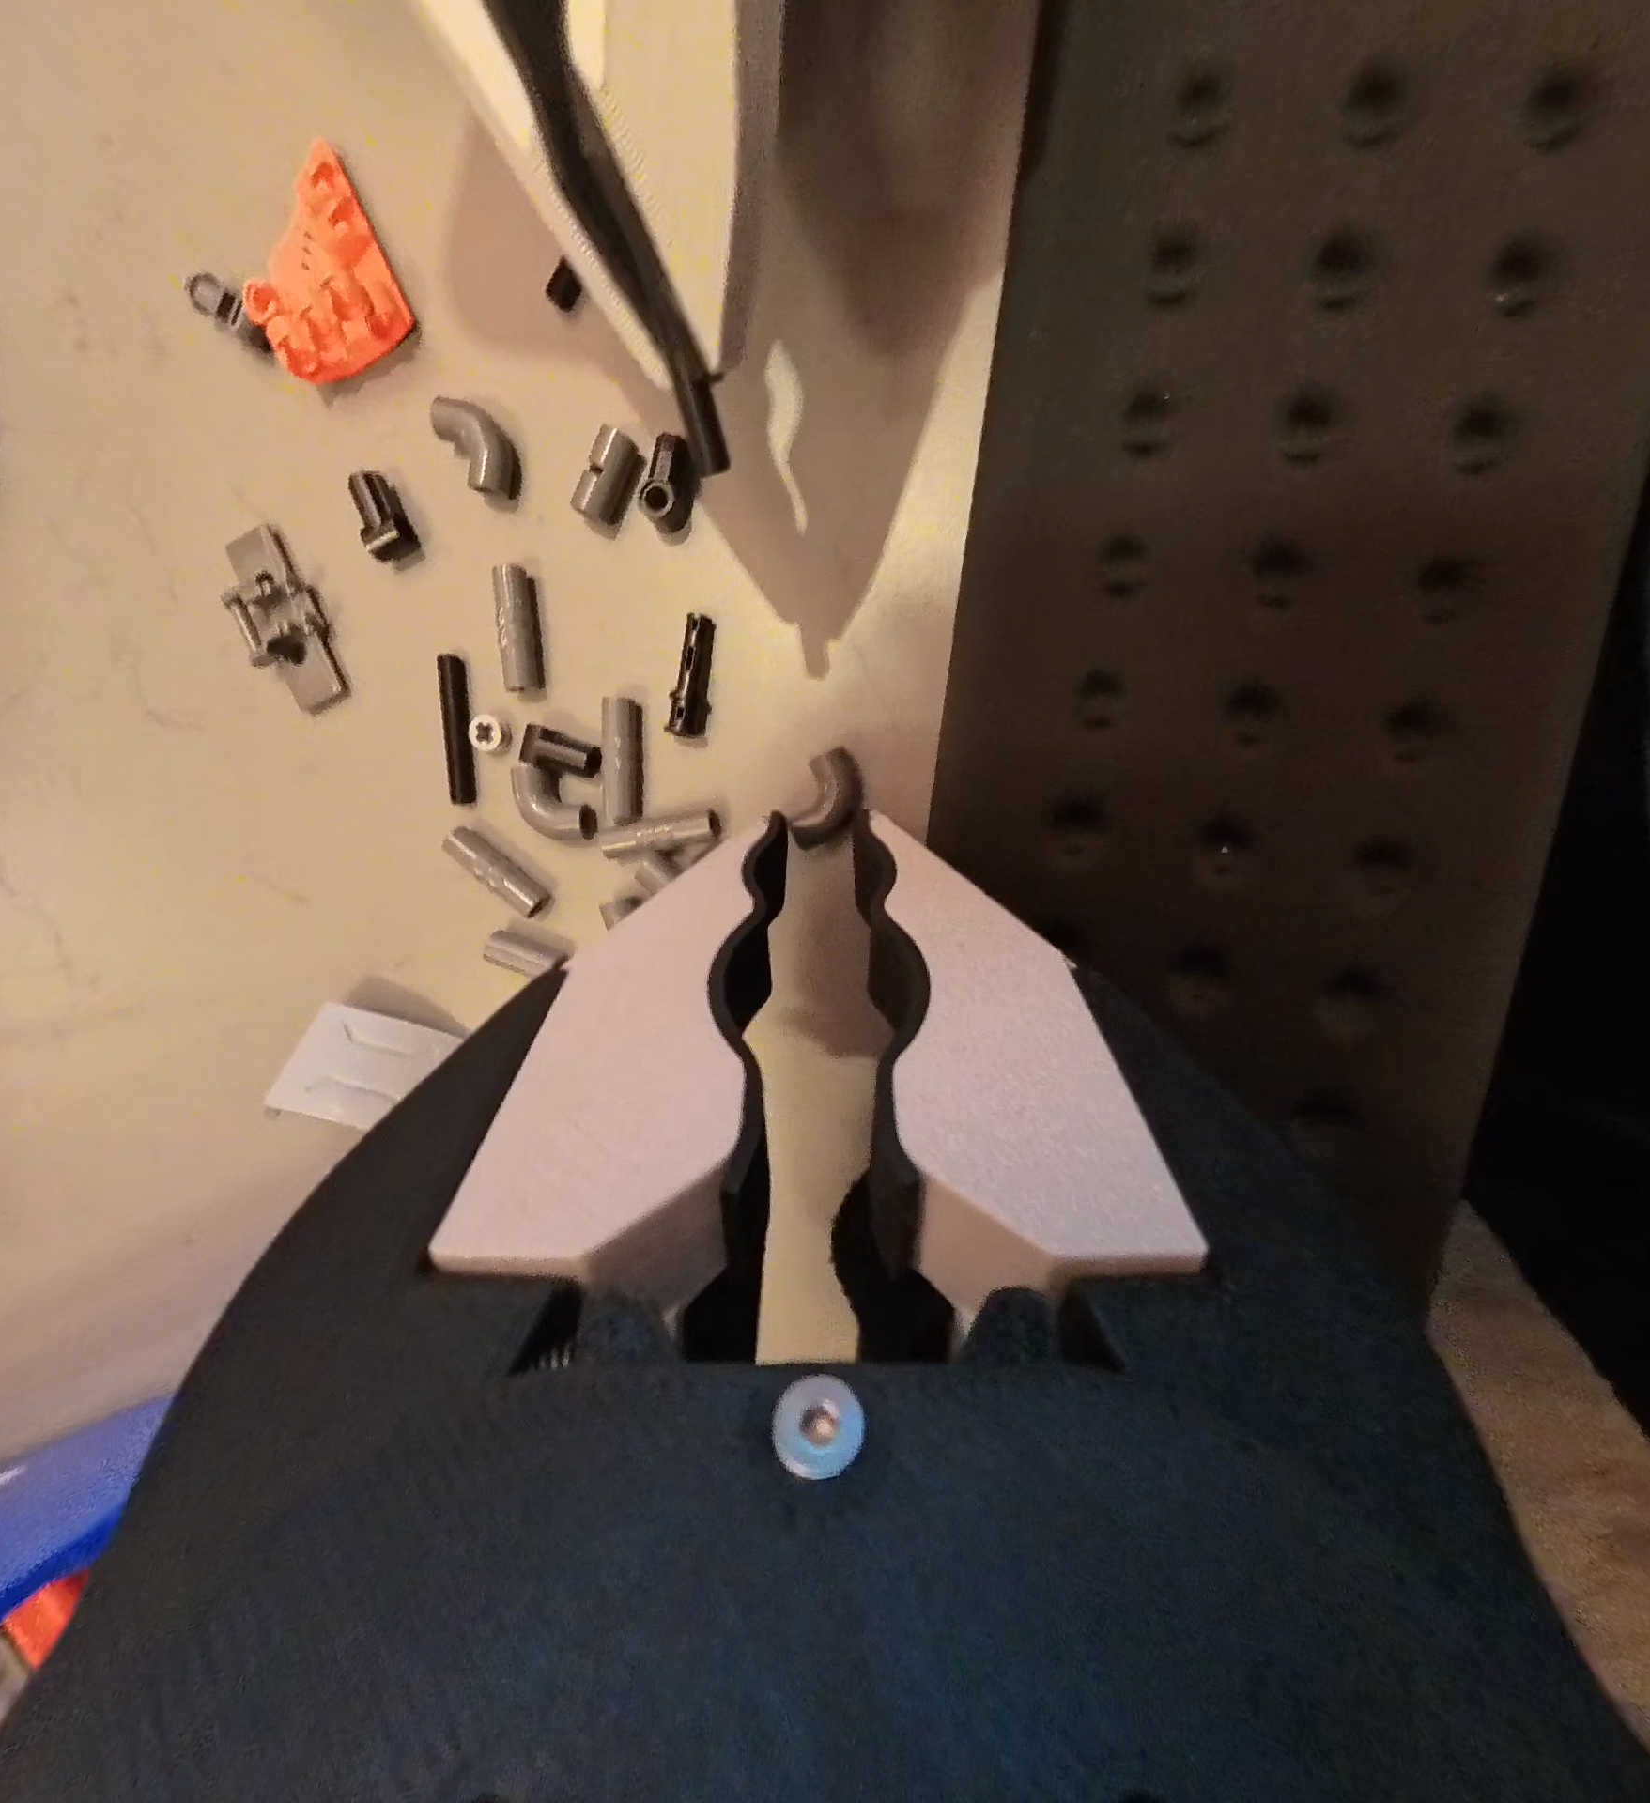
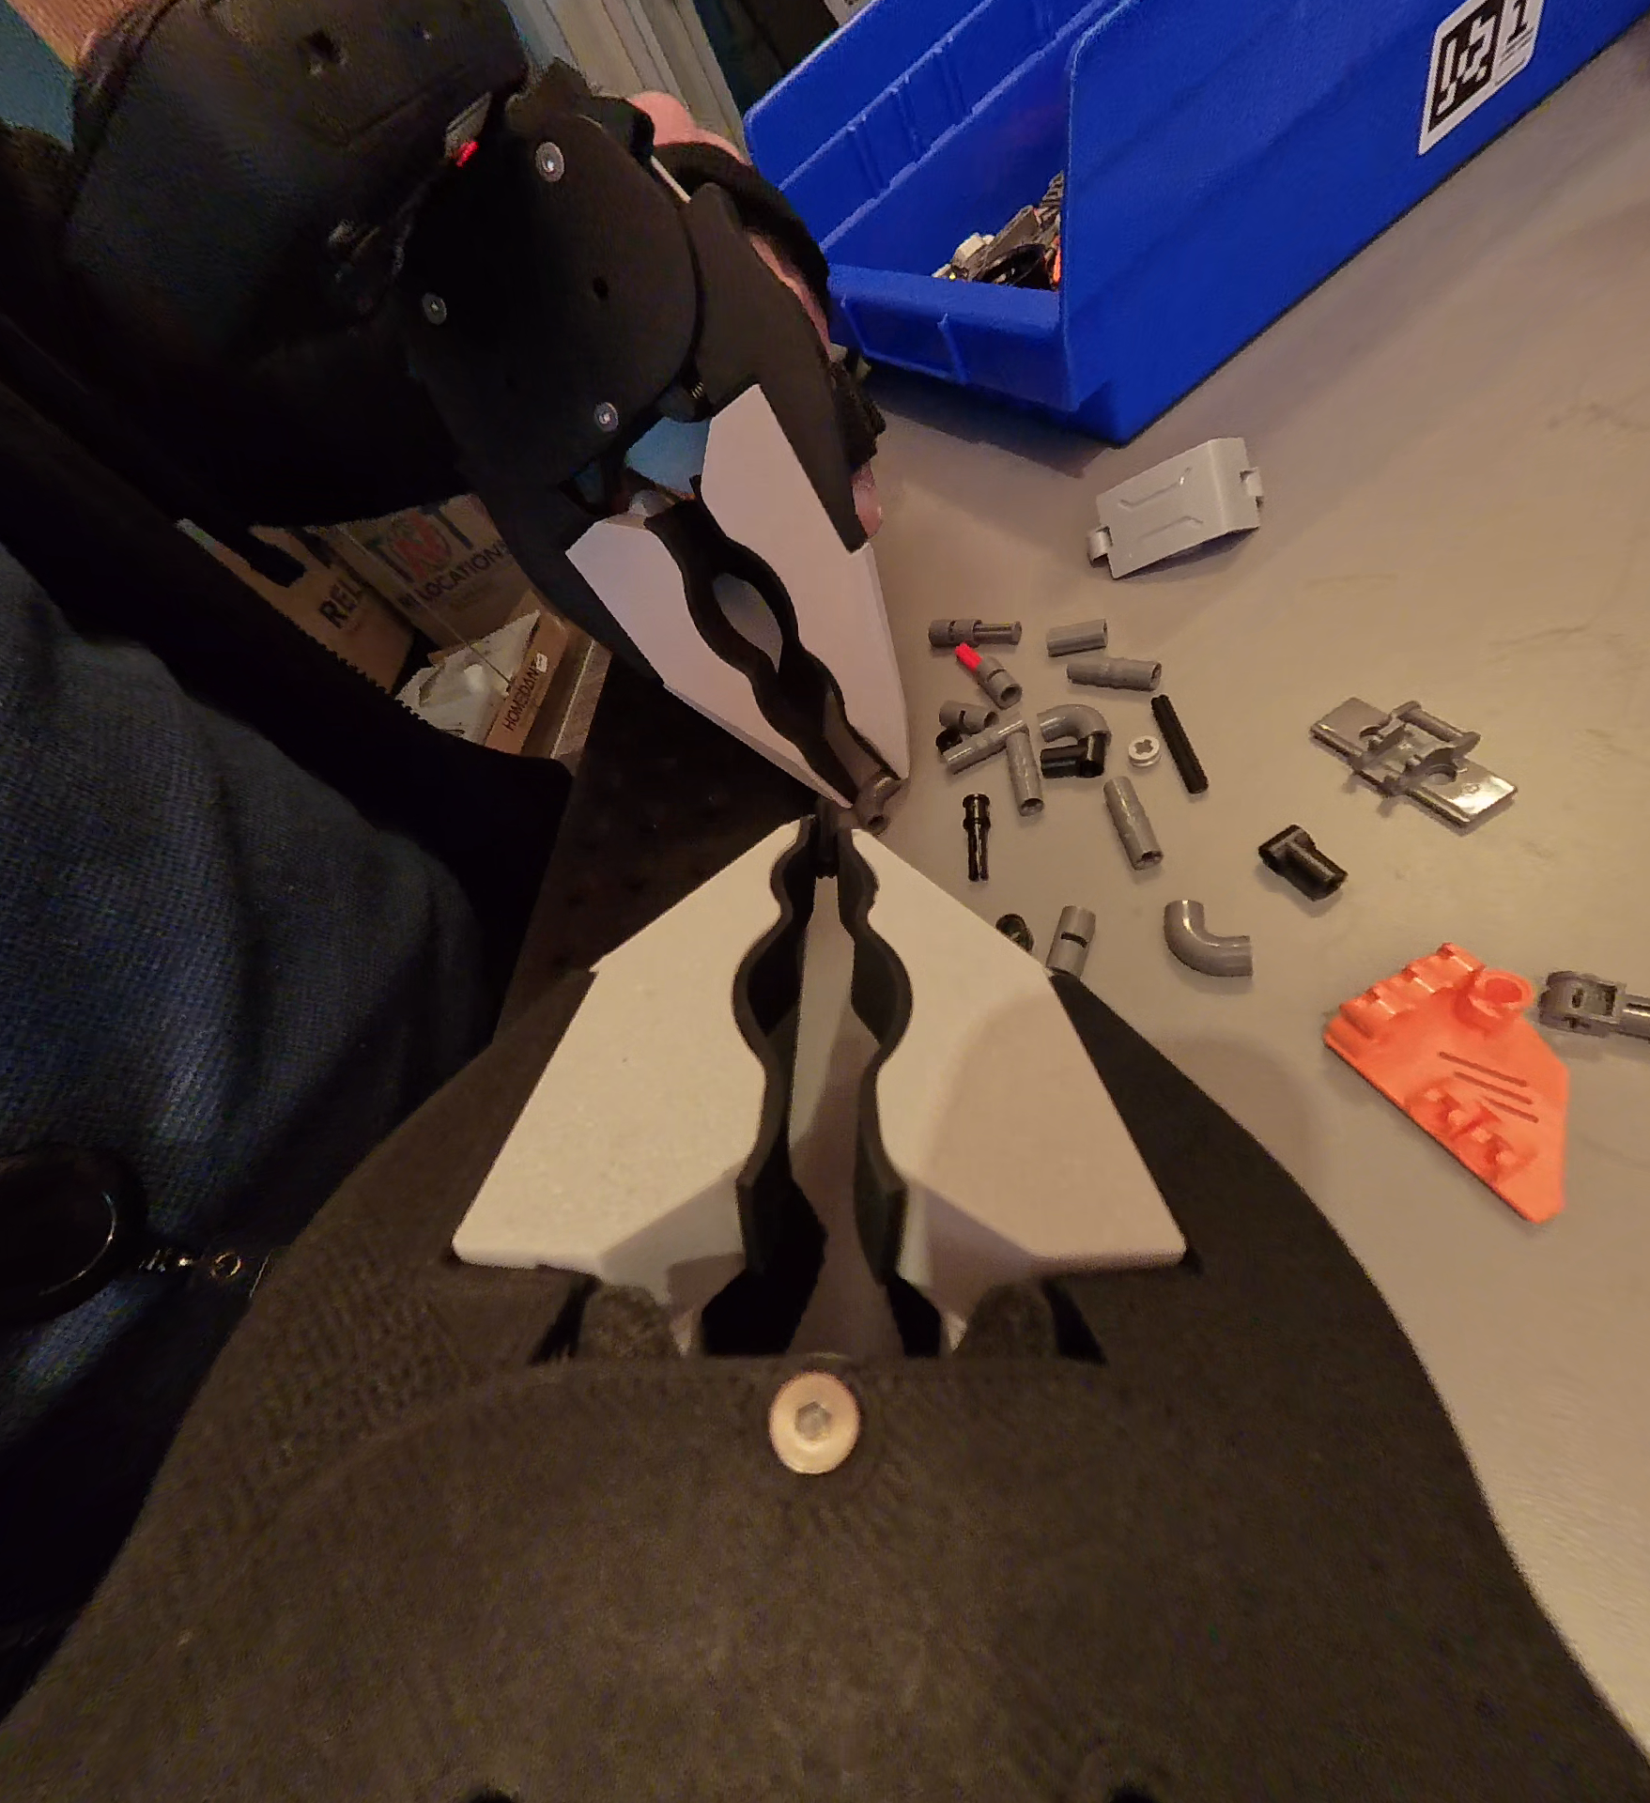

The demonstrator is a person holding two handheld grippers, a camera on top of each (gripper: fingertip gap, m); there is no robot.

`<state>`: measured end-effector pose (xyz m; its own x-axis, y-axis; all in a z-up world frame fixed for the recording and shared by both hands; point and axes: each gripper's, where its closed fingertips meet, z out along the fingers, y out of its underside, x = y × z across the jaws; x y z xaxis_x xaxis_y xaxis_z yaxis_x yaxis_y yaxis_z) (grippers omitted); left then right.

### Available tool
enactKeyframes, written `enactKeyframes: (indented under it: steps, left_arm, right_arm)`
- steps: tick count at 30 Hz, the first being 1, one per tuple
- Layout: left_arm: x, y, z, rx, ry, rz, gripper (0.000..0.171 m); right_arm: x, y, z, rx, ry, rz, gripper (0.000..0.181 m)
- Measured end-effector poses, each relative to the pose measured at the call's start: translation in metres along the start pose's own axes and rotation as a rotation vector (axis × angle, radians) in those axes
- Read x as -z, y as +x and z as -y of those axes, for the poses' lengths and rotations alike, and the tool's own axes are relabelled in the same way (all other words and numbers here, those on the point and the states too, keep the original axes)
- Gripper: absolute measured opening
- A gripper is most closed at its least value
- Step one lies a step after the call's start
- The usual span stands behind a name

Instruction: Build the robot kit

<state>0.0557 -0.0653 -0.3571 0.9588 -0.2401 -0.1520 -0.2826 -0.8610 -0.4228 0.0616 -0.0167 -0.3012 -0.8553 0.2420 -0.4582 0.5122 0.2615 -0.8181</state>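
- Left hand-held gripper [image 1: 816, 829]: pale, matte wedge fingers with black wavy inner pads, pinching a small grey curved elbow piece [image 1: 828, 795] at the very tips. We see the same hand-held gripper from the right wrist view [image 2: 867, 781], the elbow held just off the desk edge.
- Right hand-held gripper [image 2: 830, 849]: same build, tips pressed on a thin black pin [image 2: 825, 857] that points toward the elbow; the two tips nearly meet.
- Desk [image 2: 1387, 585]: smooth grey surface. A scatter of small plastic parts lies just beside the tips: grey tubes [image 2: 1133, 821], another grey elbow [image 2: 1203, 939], black pins and connectors.
- Farther out: an orange ribbed wedge plate [image 2: 1455, 1083], a grey flat bracket [image 2: 1411, 759], a grey lidded panel [image 2: 1177, 507].
- Blue ridged plastic bin [image 2: 1191, 244] holds more parts and carries a black-and-white square marker sticker.
- Left view: dark perforated panel [image 1: 1289, 488] stands at right.
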Motion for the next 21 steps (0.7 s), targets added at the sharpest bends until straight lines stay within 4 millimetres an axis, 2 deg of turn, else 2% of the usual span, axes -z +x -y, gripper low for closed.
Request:
enactKeyframes:
  steps: [6, 12, 16, 21]
  left_arm:
    - [-0.002, 0.001, 0.004, -0.058, -0.023, -0.026, 0.012]
    - [-0.006, 0.003, 0.014, -0.025, 0.0, -0.05, 0.01]
    - [-0.006, 0.007, 0.022, 0.031, 0.07, -0.075, 0.01]
    - [0.009, 0.009, 0.041, 0.096, 0.216, -0.08, 0.009]
  right_arm:
    - [0.002, 0.001, -0.002, 0.004, 0.0, -0.008, 0.0]
    - [0.002, 0.002, -0.004, 0.004, -0.005, -0.01, 0.0]
    - [0.003, -0.001, -0.005, 0.012, -0.016, 0.001, 0.0]
    - [0.005, -0.011, -0.008, 0.029, -0.044, 0.039, 0.0]
